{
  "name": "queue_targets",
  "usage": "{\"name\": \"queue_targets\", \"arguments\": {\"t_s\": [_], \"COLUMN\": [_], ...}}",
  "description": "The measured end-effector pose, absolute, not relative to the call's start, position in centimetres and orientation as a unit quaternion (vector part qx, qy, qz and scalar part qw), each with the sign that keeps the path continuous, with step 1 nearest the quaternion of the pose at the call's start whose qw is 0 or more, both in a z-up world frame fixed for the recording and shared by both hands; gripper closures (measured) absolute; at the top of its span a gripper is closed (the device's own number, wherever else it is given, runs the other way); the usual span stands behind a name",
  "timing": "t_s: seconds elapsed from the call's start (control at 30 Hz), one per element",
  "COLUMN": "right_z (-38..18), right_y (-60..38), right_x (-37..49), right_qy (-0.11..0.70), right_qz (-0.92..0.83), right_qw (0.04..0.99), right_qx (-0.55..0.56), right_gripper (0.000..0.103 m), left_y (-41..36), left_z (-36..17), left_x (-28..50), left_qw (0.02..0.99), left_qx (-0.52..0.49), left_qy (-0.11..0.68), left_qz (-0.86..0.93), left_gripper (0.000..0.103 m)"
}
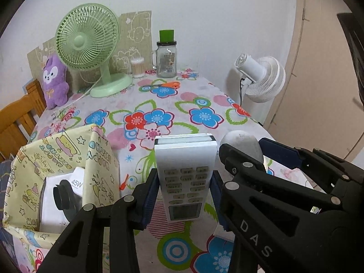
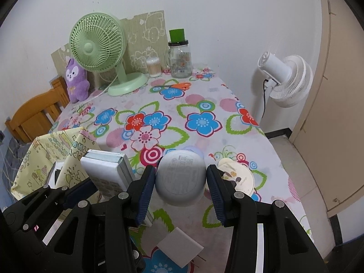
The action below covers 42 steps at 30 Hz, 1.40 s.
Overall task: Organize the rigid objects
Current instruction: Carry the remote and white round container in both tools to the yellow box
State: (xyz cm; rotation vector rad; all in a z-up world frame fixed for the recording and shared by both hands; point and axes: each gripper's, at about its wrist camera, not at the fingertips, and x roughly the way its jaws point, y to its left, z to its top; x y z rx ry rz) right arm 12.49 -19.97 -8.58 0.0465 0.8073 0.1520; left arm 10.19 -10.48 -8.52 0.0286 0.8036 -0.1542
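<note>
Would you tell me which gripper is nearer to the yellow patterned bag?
Left. The left gripper, holding the remote, is just beside the yellow bag; the right gripper, holding the grey rounded object, is farther away.

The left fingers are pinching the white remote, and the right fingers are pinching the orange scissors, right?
Not quite. The left gripper does pinch the white remote, but the right gripper pinches a round grey case, as the right wrist view shows. The orange scissors lie far back on the table.
</note>
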Motion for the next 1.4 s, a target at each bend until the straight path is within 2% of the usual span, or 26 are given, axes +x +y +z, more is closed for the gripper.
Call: {"name": "queue_targets", "arguments": {"t_s": [1.4], "right_z": [-2.1], "right_y": [-15.3], "right_x": [11.5], "right_qy": [0.36], "right_qz": [0.082], "right_qw": [0.929], "right_qx": [0.01], "right_gripper": [0.053], "left_y": [-6.1], "left_z": [-2.6], "left_x": [9.2], "left_qw": [0.931], "left_qx": [0.006], "left_qy": [0.358], "left_qz": [-0.079], "left_gripper": [0.057]}}
